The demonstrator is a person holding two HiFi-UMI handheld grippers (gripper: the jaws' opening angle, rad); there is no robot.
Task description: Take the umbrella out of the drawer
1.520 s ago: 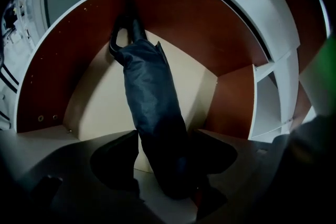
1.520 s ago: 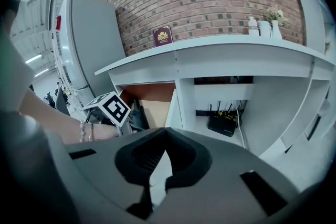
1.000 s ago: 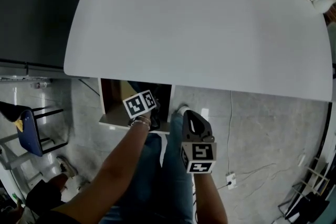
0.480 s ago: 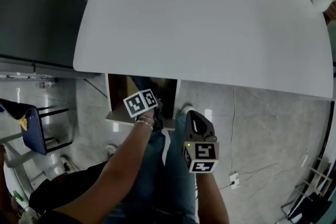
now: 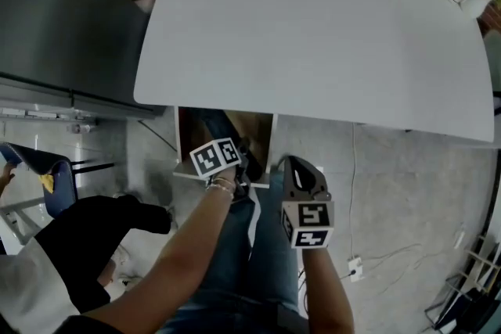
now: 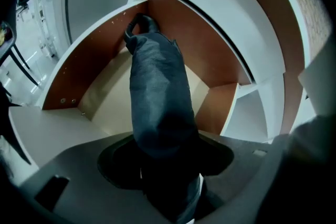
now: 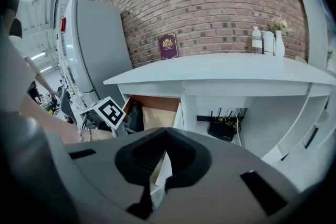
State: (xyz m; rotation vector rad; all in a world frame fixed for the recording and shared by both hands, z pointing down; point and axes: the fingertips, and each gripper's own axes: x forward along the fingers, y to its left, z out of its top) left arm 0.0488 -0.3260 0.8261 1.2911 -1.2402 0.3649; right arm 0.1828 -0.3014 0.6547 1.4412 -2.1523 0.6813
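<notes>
The drawer (image 5: 186, 146) stands pulled out under the white desk (image 5: 313, 35). A dark folded umbrella (image 6: 156, 92) in its sleeve rises out of the drawer (image 6: 89, 65), its looped strap end toward the drawer's far corner. My left gripper (image 6: 168, 178) is shut on the umbrella's near end. From the head view, that gripper (image 5: 244, 162) hangs over the drawer's front with the umbrella (image 5: 225, 126) slanting back from it. My right gripper (image 5: 296, 167) hangs just right of the drawer, shut and empty. From the right gripper (image 7: 151, 194) view, the open drawer (image 7: 157, 105) shows ahead.
A tall grey cabinet (image 5: 55, 12) stands left of the desk. A blue chair (image 5: 56, 185) and a person in dark clothes (image 5: 86, 238) are at lower left. A router (image 7: 224, 130) sits under the desk. A book (image 7: 168, 45) and bottles (image 7: 265, 40) stand on top.
Both grippers have risen a little. The left one has closed on the umbrella and lifted it. A person in dark clothes has come in at lower left.
</notes>
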